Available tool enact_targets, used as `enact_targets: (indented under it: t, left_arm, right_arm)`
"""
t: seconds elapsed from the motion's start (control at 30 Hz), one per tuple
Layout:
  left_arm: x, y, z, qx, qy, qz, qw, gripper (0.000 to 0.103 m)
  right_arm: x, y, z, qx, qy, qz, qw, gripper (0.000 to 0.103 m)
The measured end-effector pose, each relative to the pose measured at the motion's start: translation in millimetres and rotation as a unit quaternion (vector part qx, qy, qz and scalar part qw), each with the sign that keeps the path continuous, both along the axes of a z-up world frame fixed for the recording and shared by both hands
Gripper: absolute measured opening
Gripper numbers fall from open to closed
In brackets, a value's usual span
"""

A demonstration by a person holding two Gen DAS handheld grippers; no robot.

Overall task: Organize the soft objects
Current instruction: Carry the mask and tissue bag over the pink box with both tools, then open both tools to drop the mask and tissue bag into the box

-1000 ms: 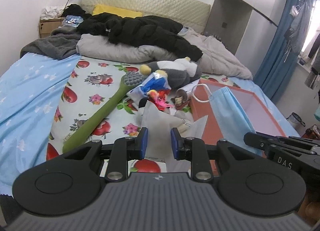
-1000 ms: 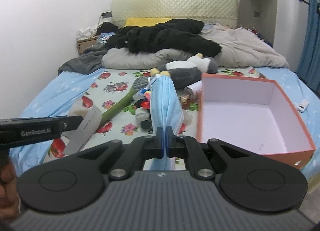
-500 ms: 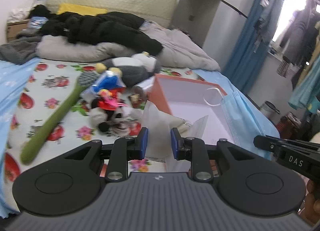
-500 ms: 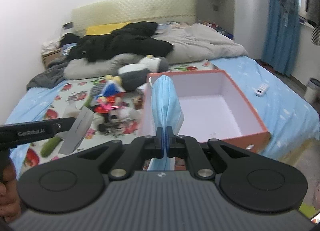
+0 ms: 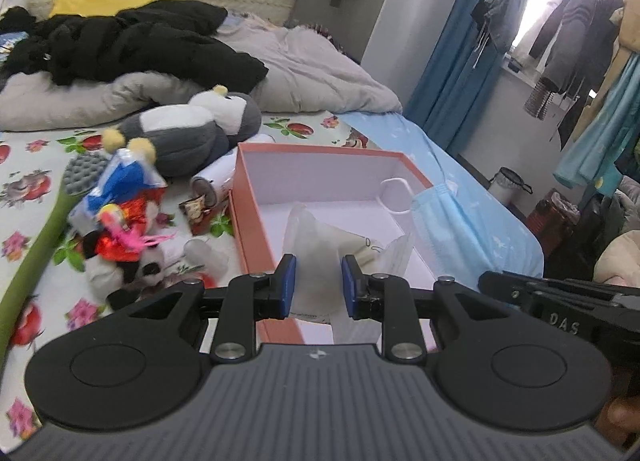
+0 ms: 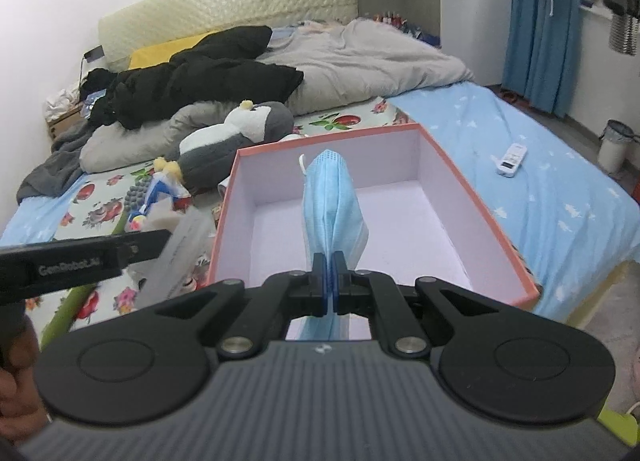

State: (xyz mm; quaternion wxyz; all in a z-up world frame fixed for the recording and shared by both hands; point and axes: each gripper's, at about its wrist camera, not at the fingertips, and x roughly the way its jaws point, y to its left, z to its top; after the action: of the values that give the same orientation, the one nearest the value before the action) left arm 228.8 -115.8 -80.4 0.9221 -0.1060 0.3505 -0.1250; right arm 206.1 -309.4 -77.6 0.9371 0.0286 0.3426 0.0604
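Right wrist view: right gripper [image 6: 329, 281] clamps a pleated blue face mask [image 6: 333, 209] over the orange-walled cardboard box [image 6: 460, 177]; at nine o'clock, left gripper [image 5: 318, 285] grips a clear plastic packet [image 5: 316, 237].

We see our right gripper [image 6: 329, 281] clamped tight on a blue face mask [image 6: 333, 205], which stands up over the open orange box [image 6: 472, 197] on the bed. Left of the box lie a grey penguin plush [image 6: 236, 141] and small toys; right of it, a white remote [image 6: 511, 159]. Our left gripper [image 6: 160, 239] reaches in at the box's left, a pale packet [image 6: 180, 249] in its jaws.
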Motion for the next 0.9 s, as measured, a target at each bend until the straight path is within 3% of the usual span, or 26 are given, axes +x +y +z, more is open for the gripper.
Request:
enact_targets:
  t: [0.43, 0.73, 0.77, 0.83, 0.87, 0.9]
  left_arm:
    - [119.9, -40.1, -52.4, 0.011, 0.085, -0.034, 0.9957, 0.029]
    - [159.9, -54.2, -81.9, 0.01, 0.108, -0.038, 0.9934, 0.03]
    - [161.9, -54.5, -82.6, 0.01, 0.107, -0.038, 0.9935, 0.038]
    - [165.1, -53.9, -84.7, 0.001, 0.108, -0.042, 0.9932, 0.053]
    - [165.6, -53.6, -84.8, -0.002, 0.108, -0.041, 0.9932, 0.054]
    - [165.1, -53.2, -84.9, -0.003, 0.107, -0.041, 0.9934, 0.054]
  right_arm:
    - [107.1, -27.4, -57.6, 0.032, 0.081, -0.012, 0.996, 0.006]
    - [146.4, -33.2, -93.3, 0.045, 0.121, -0.017, 0.991, 0.009]
    - [148.5, -33.8, -95.5, 0.047, 0.126, -0.018, 0.991, 0.009]
    - [151.2, -34.6, -100.4, 0.052, 0.141, -0.018, 0.988, 0.016]
    - [152.1, -34.7, -102.2, 0.051, 0.145, -0.019, 0.988, 0.02]
    - [151.0, -34.7, -102.3, 0.049, 0.146, -0.019, 0.988, 0.033]
